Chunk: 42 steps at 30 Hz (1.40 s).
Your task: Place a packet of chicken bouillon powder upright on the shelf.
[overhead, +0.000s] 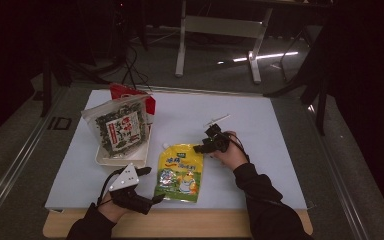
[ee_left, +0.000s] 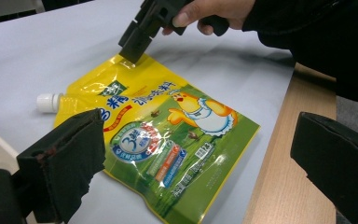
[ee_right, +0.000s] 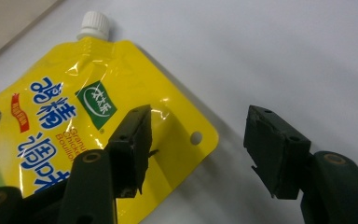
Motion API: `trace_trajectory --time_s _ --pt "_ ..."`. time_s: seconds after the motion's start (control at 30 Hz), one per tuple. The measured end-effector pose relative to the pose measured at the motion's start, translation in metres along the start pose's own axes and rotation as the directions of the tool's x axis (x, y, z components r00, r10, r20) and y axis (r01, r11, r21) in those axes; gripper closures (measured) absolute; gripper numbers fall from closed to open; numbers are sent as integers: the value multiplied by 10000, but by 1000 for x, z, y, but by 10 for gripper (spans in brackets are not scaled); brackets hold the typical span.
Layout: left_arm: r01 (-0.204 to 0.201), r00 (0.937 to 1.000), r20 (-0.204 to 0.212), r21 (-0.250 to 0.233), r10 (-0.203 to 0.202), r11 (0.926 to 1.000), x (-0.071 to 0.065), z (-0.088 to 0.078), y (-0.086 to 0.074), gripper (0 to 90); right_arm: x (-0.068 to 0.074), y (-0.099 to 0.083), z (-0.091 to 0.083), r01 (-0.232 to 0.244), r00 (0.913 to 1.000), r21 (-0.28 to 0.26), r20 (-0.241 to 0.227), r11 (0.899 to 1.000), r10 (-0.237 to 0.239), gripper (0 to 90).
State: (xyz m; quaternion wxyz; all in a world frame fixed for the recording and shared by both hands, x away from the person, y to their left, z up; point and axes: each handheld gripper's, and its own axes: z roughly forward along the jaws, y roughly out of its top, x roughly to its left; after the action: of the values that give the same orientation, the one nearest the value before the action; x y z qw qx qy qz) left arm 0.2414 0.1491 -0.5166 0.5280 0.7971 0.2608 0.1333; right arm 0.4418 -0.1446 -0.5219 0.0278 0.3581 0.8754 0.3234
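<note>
- White table mat (overhead: 260, 130): covers the wooden table; everything rests on it.
- Seaweed packet (overhead: 121, 128): far left, propped in a white tray (overhead: 122, 159).
- Yellow spouted pouch (overhead: 180, 172): lies flat near the centre, white cap (ee_right: 93, 24) pointing far-left.
- Left gripper (overhead: 147, 185): near left, just beside the pouch, jaws spread wide, grasping nothing.
- Right gripper (ee_right: 193, 144): over the pouch's far right corner, jaws parted, one above the pouch, one above the mat.
</note>
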Motion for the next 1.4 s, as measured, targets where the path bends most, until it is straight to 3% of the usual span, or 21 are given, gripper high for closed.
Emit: trace_trajectory --time_s 0.2,0.27,0.33,0.37,0.4,0.43,0.47,0.53,0.83,1.1,1.27,1.4 --pt "-32 10000 42 24 32 10000 -1 1 0 41 -1 -2 4 -103 9974 355 -708 9993 128 486" --pt "-44 10000 40 49 43 10000 -1 1 0 42 0 -3 4 68 9960 480 -897 9988 -24 520" --pt "-13 10000 50 44 12 10000 -1 1 0 42 3 -2 2 368 9963 521 -799 9980 -326 621" --pt "-21 10000 36 58 20 10000 -1 1 0 42 6 -1 1 479 9942 615 -992 9970 -416 694" --pt "-19 10000 35 58 18 10000 -1 2 0 42 6 -1 1 479 9942 615 -992 9970 -416 694" --pt "-25 10000 38 65 25 10000 -1 2 0 42 10 -1 1 705 9936 739 -940 9948 -634 795" --pt "-33 10000 36 87 33 10000 -1 2 0 42 10 -1 1 705 9936 739 -940 9948 -634 795" --pt "17 10000 58 42 -18 10000 -1 2 0 42 14 1 -1 718 9930 755 -992 9946 -641 884" --pt "101 9999 -4 -129 -101 9999 0 1 0 41 31 4 -14 1510 9882 446 -344 9875 -1495 900" --pt "142 9999 -20 -275 -142 9995 2 0 3 40 41 6 -39 1878 9812 -445 -373 9812 -1895 900" --pt "-81 9996 -276 -294 73 9995 4 -2 5 46 53 7 -57 2354 9708 -935 -247 9674 -2386 900" --pt "-33 9992 -408 -331 20 9994 5 -3 8 50 64 7 -70 2677 9623 -1238 -143 9555 -2715 900"
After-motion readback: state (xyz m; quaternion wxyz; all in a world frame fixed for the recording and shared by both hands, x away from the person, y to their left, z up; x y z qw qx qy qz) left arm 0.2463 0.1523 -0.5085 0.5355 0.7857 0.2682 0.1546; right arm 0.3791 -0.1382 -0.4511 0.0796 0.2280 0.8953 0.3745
